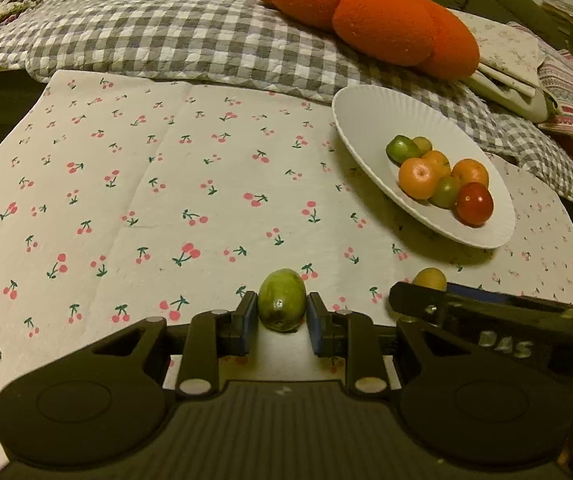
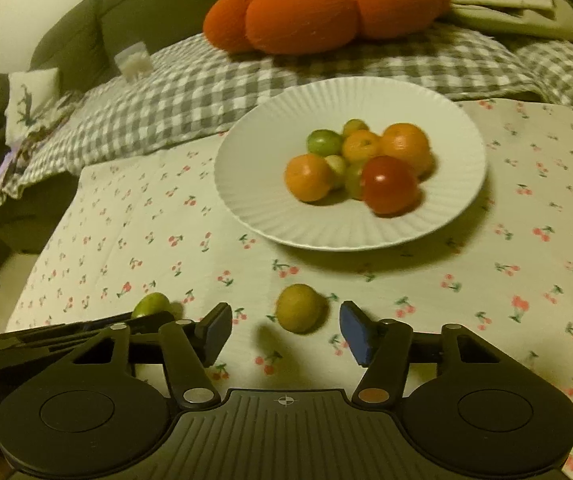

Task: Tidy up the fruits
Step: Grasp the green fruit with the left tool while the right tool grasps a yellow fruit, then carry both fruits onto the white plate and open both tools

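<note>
The left claw [image 1: 282,322] is closed on a green fruit [image 1: 281,300] over the cherry-print cloth [image 1: 126,200], the right claw [image 1: 486,316] just beside it, near a white plate [image 1: 366,120] of fruit.

Two fisheye views, each looking forward and downward along its own gripper's fingers, close above a cherry-print cloth [image 1: 134,200]; the left view sits left of the right, seemingly a little nearer the cloth; both share the white plate [image 2: 254,200] and orange cushion [image 1: 366,12] beyond.
</note>
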The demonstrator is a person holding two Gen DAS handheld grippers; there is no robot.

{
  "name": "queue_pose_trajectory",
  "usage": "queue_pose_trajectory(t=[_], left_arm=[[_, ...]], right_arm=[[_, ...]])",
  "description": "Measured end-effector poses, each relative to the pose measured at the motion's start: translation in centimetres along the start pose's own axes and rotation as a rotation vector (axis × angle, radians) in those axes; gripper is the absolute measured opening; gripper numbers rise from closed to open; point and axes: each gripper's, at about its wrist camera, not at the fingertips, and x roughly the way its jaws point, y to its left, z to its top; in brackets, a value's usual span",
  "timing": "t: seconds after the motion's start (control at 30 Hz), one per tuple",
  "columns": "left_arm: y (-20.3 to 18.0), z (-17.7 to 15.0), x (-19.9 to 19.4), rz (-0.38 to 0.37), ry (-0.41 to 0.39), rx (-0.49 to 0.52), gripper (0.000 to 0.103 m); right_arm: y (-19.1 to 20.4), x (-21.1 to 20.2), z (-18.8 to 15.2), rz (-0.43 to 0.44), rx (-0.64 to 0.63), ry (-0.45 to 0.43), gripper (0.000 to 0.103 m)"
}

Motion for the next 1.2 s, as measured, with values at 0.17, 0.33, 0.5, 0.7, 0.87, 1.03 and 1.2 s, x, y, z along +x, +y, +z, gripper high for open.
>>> queue_pose_trajectory(t=[0.17, 0.33, 0.5, 0.7, 0.87, 1.03, 1.2], left_arm=[[-0.1, 0.0, 0.0, 0.002, 0.001, 0.000, 0.024], [-0.1, 0.1, -0.1, 0.001, 0.000, -0.004, 0.024], [-0.1, 0.1, -0.3, -0.003, -0.002, -0.012, 0.024], [-0.2, 0.3, -1.2, -0.019, -0.016, -0.023, 0.024], [-0.7, 0.4, -2.5, -0.019, -0.044, -0.010, 0.024], [-1.1, 0.5, -3.7, -0.034, -0.064, 0.000, 0.024], [-1.7, 0.5, -4.5, -0.043, -0.084, 0.014, 0.024]], right_arm=[[0.6, 0.9, -0.2, -0.040, -0.039, -0.011, 0.033], [0.5, 0.7, -0.1, -0.051, -0.031, -0.014, 0.025], [0.7, 0.2, 0.0, -0.047, -0.025, -0.011, 0.025], [0.7, -1.1, 0.2, -0.028, -0.010, -0.021, 0.025], [0.9, -2.7, 0.3, -0.007, -0.008, -0.038, 0.025], [0.9, -4.5, 0.4, 0.007, -0.008, -0.068, 0.025], [0.8, -6.0, 0.6, 0.026, 0.001, -0.087, 0.025]])
